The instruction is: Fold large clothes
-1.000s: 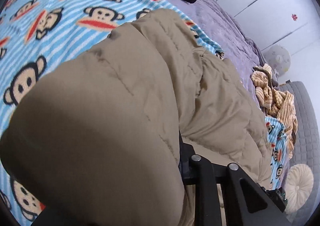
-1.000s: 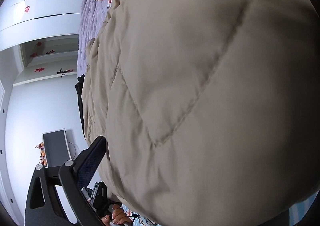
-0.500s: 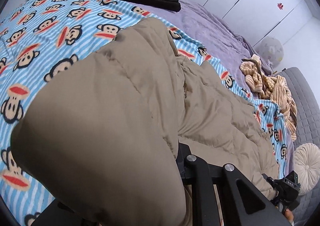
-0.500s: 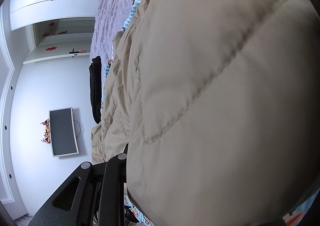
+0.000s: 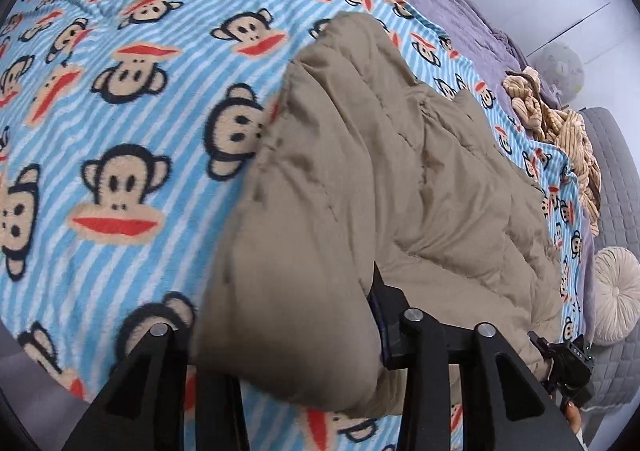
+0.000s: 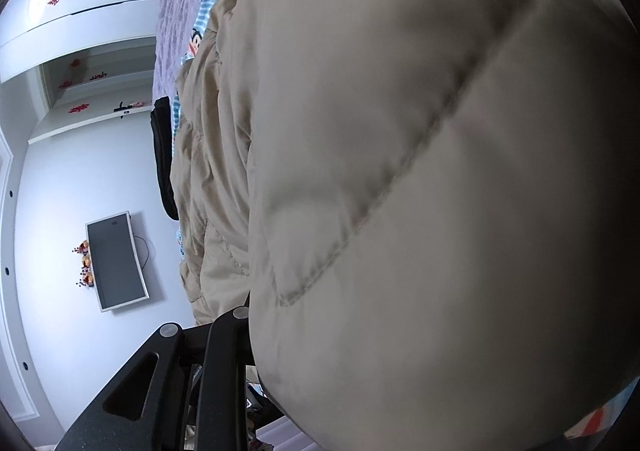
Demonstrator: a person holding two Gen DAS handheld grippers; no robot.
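Since a second back the tan padded jacket (image 5: 384,187) has been dragged sideways across the monkey-print blanket (image 5: 120,99), so way more of the monkeys show on the left now. It lies bunched along the blanket on the bed, one puffy edge lifted at each end. Left gripper (image 5: 288,355) has a fat fold of jacket between its fingers, and the jaws have just opened up a bit, so that grip looks loose. Right gripper (image 6: 256,331) also has the jacket edge bulging up against it; its jaws just opened a touch too, but the far finger is buried under fabric, so I can't tell if it's really pinching. My take for doing the fold well: carry both ends at the same pace, lay the edge down straight over the body, and don't let go until the puffy layers settle, since the fill wants to spring back
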